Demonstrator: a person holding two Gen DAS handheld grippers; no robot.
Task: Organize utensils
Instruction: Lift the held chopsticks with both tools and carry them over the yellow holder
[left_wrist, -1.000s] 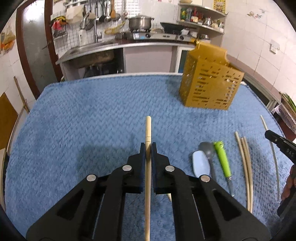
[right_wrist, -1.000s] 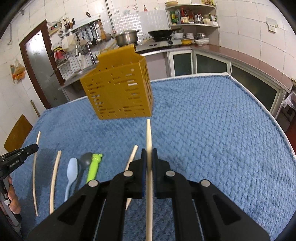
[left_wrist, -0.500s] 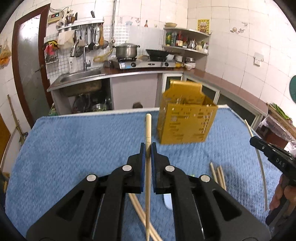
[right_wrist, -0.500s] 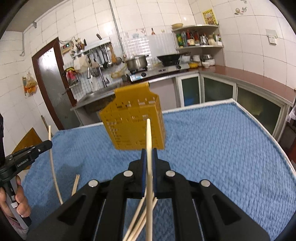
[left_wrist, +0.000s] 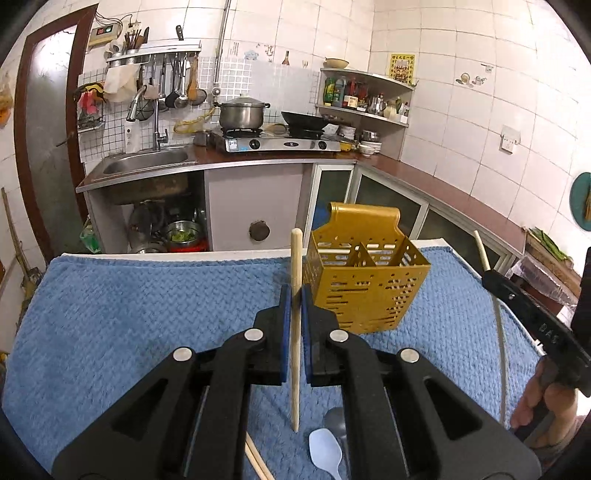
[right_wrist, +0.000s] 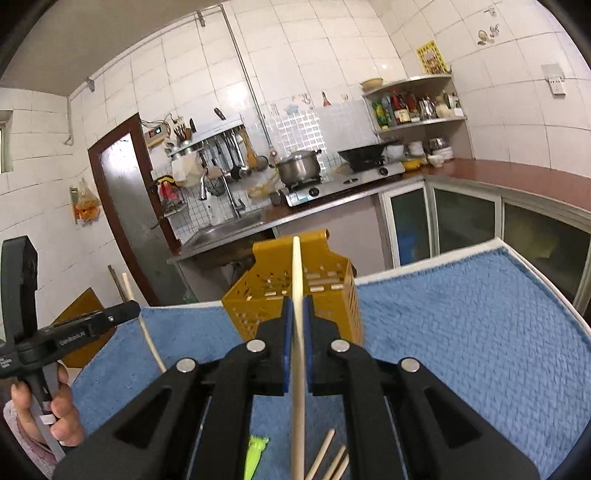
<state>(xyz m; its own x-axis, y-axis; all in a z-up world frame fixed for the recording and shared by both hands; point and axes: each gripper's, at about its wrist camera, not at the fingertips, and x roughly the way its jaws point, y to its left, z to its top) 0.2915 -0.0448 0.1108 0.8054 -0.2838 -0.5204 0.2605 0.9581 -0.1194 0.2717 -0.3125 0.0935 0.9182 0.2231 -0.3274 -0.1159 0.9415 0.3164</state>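
Chopsticks: I hold one pale chopstick in each tool. The left chopstick (left_wrist: 295, 314) stands near upright, tip at 12 o'clock. The right chopstick (right_wrist: 298, 332) does the same in its own view.
Left tongs: the left gripper (left_wrist: 294, 301) is clamped tight on its stick, blue pads pressing both sides, nothing else held.
Right tongs: the right gripper (right_wrist: 297, 314) is likewise pinched shut on its stick alone.
Caddy: the yellow caddy (left_wrist: 365, 291) stands on the blue mat (left_wrist: 129, 314), just past the left tips at about 1 o'clock. From the right it sits dead ahead at 12, behind the stick. Its inside is split into compartments.
Left on mat: a pale spoon (left_wrist: 327, 454) at 6 o'clock, a green handle (right_wrist: 255, 454) and loose sticks (right_wrist: 332, 461) lie below.
Risk, miss: I judge a long stick held low could strike the caddy rim or divider and glance off outside.
Risk, tip: pushing the light caddy sideways may topple it.
Risk, slip: a thin round stick may pivot between pads if tilted.
Risk, clash: both tools aiming at one caddy could collide.
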